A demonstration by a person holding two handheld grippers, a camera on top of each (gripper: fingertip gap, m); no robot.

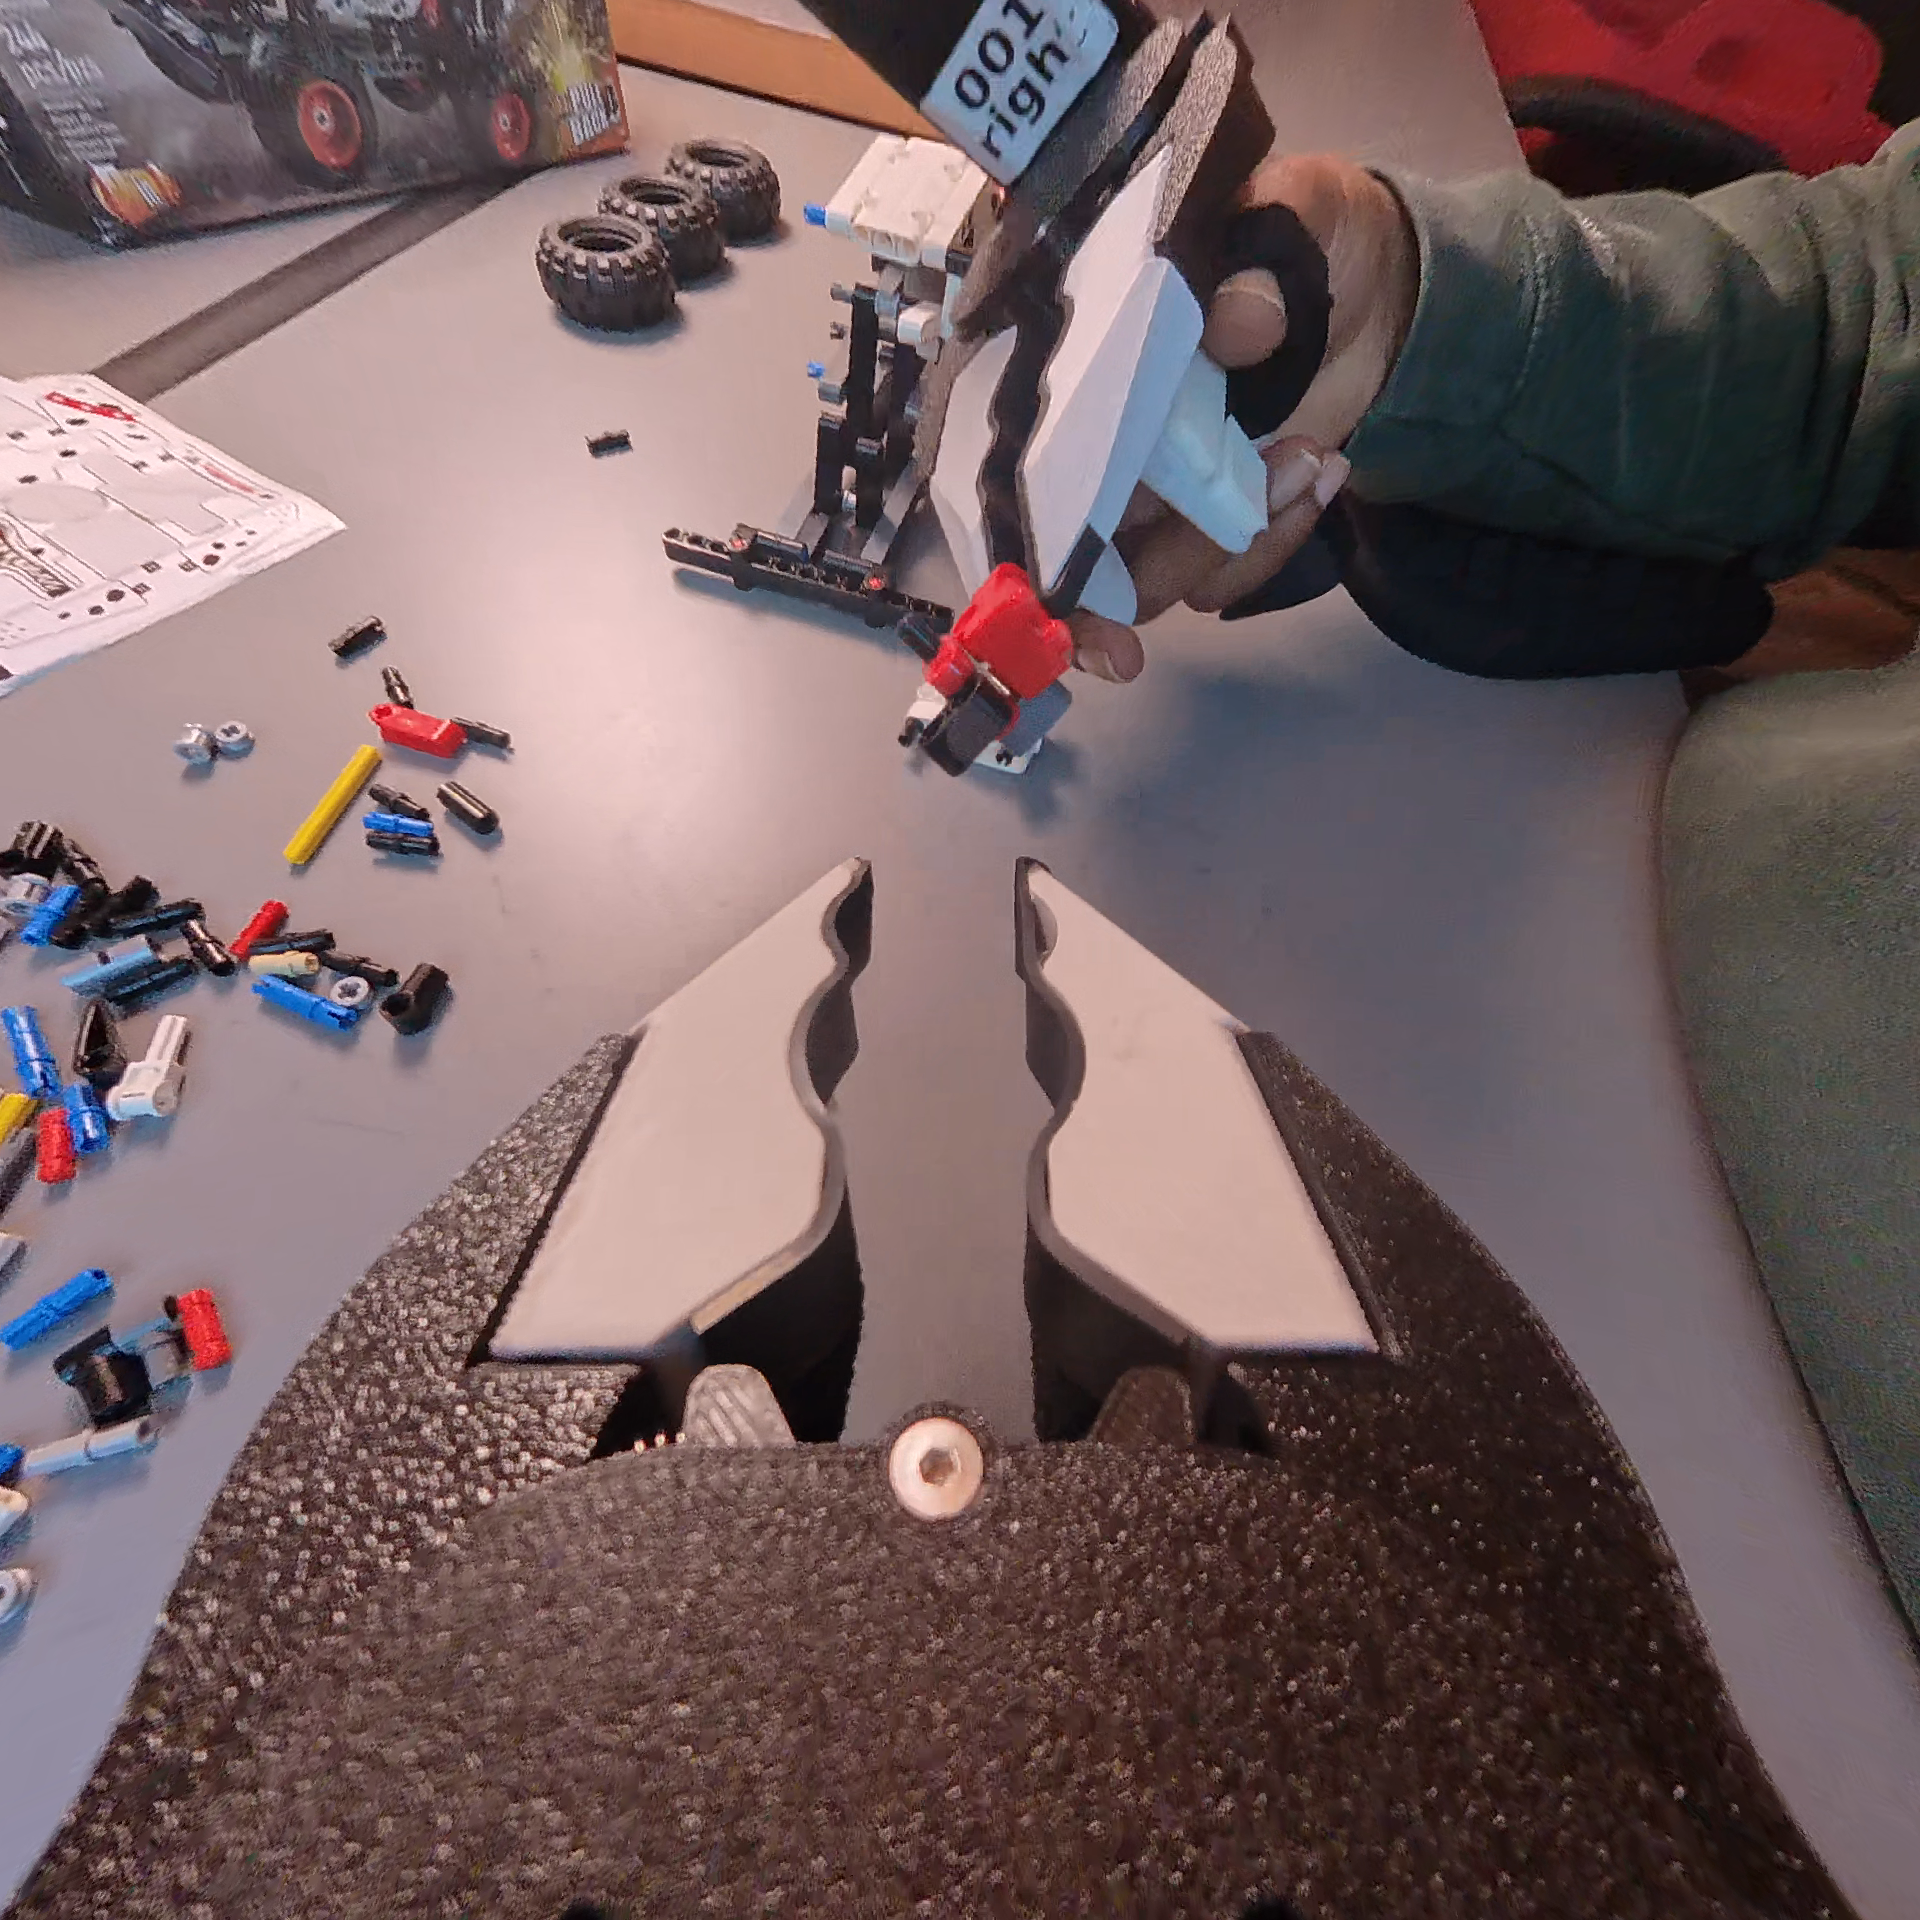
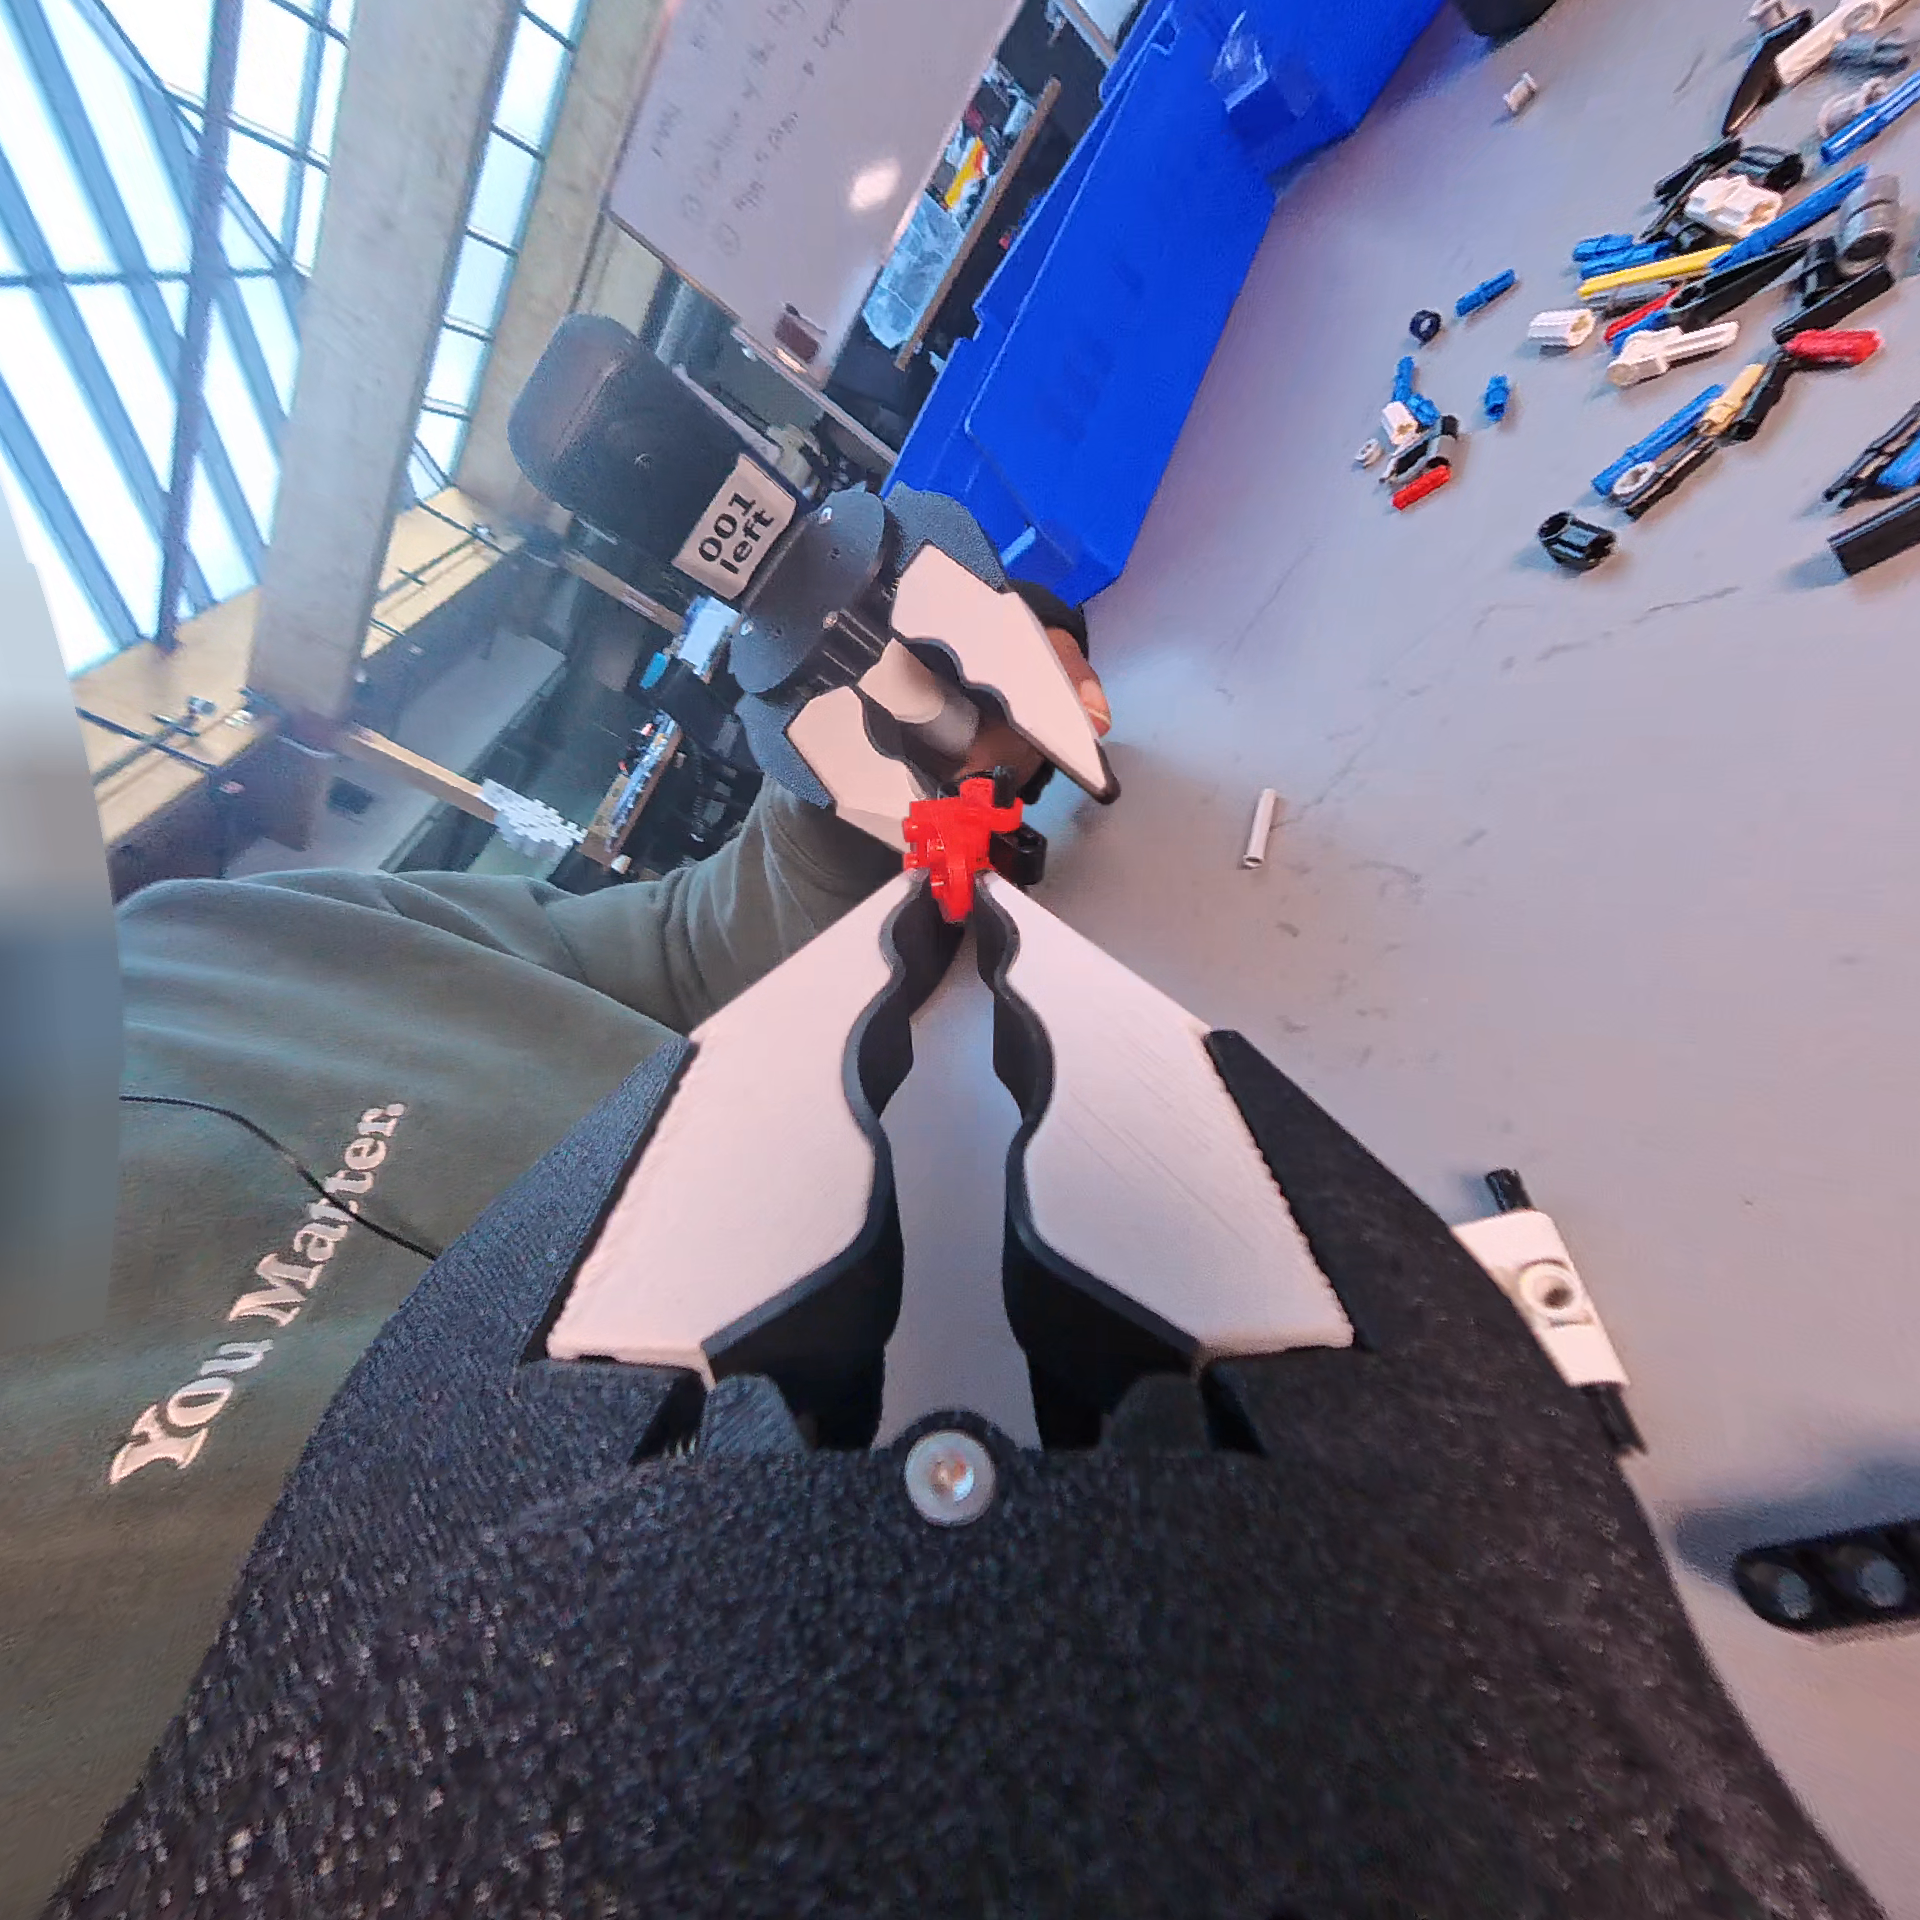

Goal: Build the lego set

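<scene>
Near the table's front edge, a small red piece (image 1: 1003,629) is pinched between the tips of the right gripper (image 2: 948,896), with a black and white sub-assembly (image 1: 971,727) hanging from it just above the grey table (image 1: 1195,883). The left gripper (image 1: 943,868) is held a little apart from it, its tongs spread and nothing between them.

The step in hand is judged to be the mating of this red piece with the small assembly, or the carrying of both toward the tall black and white frame (image 1: 873,395) that stands behind. For this to be done well, the pinch should be kept firm on the red piece, since only the very tips are engaged and a twist could let it slip. The empty left tongs are best brought in to steady the hanging part before any pin is pressed home, and pressure should be applied along the pin's line, not across it.

Three black tyres (image 1: 655,234) are counted in a row by the printed box (image 1: 312,94). One instruction sheet (image 1: 125,509) lies at the left. One yellow axle (image 1: 332,803) is seen among the loose pins (image 1: 156,966); these are too many and too heaped to be counted surely.
</scene>
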